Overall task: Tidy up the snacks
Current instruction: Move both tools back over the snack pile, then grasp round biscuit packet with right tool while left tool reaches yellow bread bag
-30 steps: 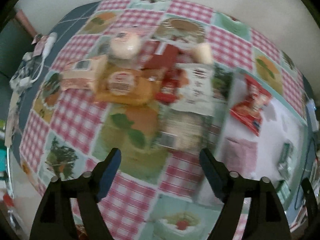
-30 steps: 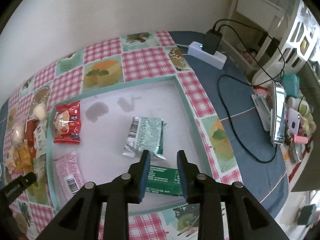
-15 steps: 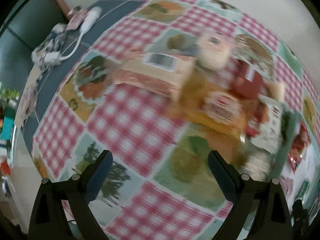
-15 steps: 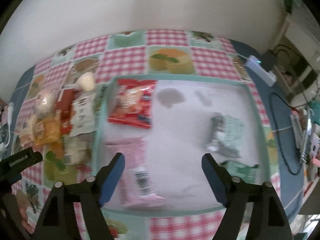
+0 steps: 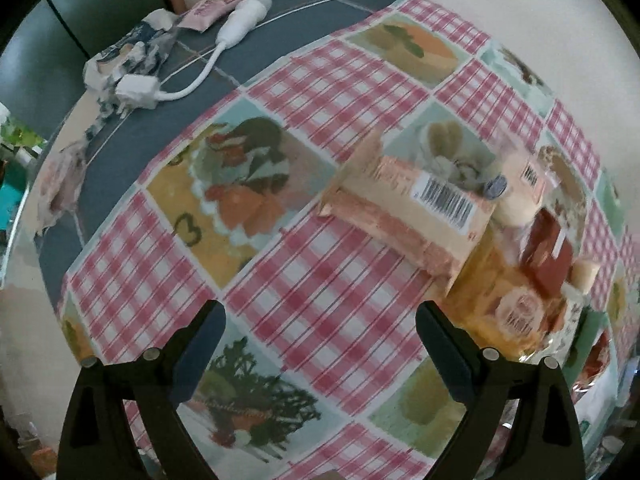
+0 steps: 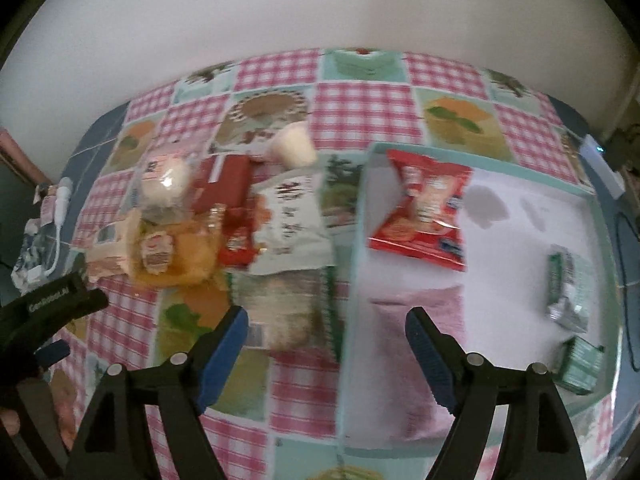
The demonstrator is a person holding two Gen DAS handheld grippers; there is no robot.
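Note:
A pile of snacks lies on the checked tablecloth: a peach box with a barcode (image 5: 416, 216), an orange packet (image 5: 508, 312), a red bar (image 6: 224, 184), a white packet (image 6: 292, 220) and a clear packet (image 6: 280, 312). A white tray (image 6: 520, 216) holds a red packet (image 6: 424, 216), a pink packet (image 6: 416, 320) and green packets (image 6: 564, 288). My left gripper (image 5: 320, 336) is open and empty, just short of the peach box; it also shows in the right wrist view (image 6: 56, 300). My right gripper (image 6: 326, 340) is open and empty above the clear packet and the tray's left rim.
A white charger with cable (image 5: 192, 64) and crumpled wrappers (image 5: 132, 48) lie on the dark table at the far left. A white power strip (image 6: 604, 164) sits at the right edge. A wall runs behind the table.
My right gripper opened wide and swung left from over the green packets toward the snack pile. My left gripper moved left and closer to the peach box.

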